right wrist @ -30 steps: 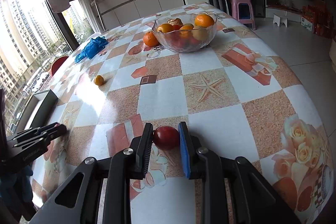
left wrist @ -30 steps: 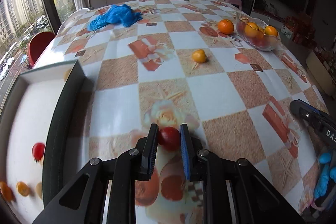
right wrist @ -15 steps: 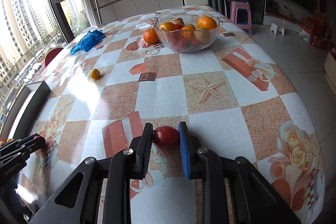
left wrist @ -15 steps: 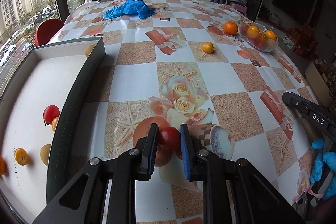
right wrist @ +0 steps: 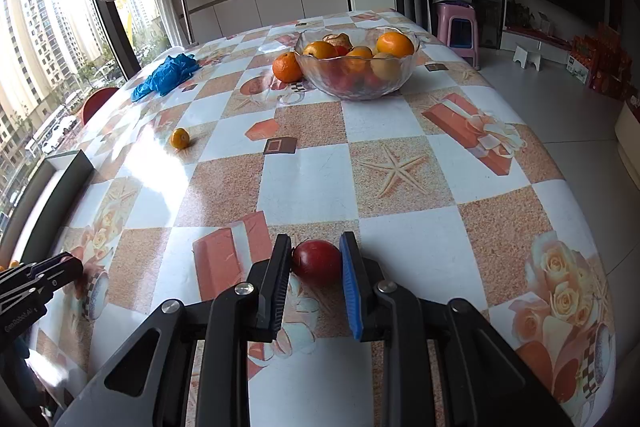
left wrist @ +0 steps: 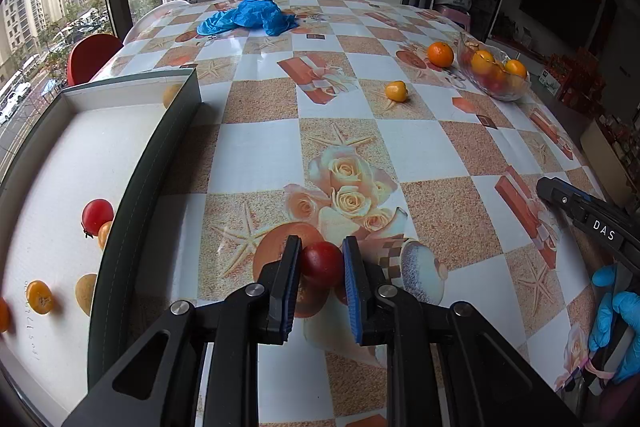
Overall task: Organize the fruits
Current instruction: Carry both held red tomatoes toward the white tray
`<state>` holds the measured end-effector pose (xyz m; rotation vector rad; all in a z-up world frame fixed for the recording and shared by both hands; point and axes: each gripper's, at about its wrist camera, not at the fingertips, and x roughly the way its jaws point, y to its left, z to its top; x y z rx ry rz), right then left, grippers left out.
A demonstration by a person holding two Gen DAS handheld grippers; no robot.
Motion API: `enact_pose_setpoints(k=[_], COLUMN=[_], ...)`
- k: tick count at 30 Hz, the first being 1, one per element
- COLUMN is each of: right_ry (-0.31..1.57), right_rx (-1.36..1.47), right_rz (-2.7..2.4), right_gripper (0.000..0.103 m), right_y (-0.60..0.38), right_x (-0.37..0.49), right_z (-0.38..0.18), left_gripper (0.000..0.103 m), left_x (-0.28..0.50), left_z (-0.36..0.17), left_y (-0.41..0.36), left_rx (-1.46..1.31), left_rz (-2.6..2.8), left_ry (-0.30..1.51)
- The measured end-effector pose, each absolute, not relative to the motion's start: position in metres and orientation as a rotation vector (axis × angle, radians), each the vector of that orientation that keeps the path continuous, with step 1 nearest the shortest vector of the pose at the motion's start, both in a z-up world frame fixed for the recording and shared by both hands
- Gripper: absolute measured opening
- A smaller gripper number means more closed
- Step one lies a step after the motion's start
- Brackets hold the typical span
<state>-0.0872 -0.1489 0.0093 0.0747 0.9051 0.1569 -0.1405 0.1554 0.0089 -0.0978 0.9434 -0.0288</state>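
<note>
Daylit windows (right wrist: pixel 52 39), white cabinets (right wrist: pixel 264 7), pink stool (right wrist: pixel 458 27).

Two wrist fisheyes close above the table (left wrist: pixel 256 155), angled downward, both sharing the glass bowl (right wrist: pixel 356 83).

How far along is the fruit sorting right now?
Partly done. Several small fruits, a red one among them, already lie in the white tray. In hand: the left gripper and the right gripper each clamp a red fruit. Left: a small yellow fruit and an orange loose on the table, plus the glass bowl still full.
</note>
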Motion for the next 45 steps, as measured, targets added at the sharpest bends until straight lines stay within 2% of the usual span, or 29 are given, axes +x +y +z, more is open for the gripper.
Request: enact_pose_setpoints(k=[27, 33, 45], right_ry=[0.924, 0.965, 0.947], right_rx=[-0.012, 0.058, 0.06], right_rz=[0.15, 0.188, 0.278], right_gripper=[0.027, 0.027, 0.027], right_y=[-0.142, -0.139, -0.097], right_x=[-0.089, -0.095, -0.097], right_z=[0.011, 0.015, 0.043], left_gripper=[0.022, 0.022, 0.022], left_x=[-0.14, -0.142, -0.149], left_z=[0.009, 0.012, 0.042], left_y=[0.16, 0.164, 0.178], left_rx=[-0.123, -0.153, -0.172], left_rz=[-0.052, -0.067, -0.1], left_ry=[0.955, 0.962, 0.892])
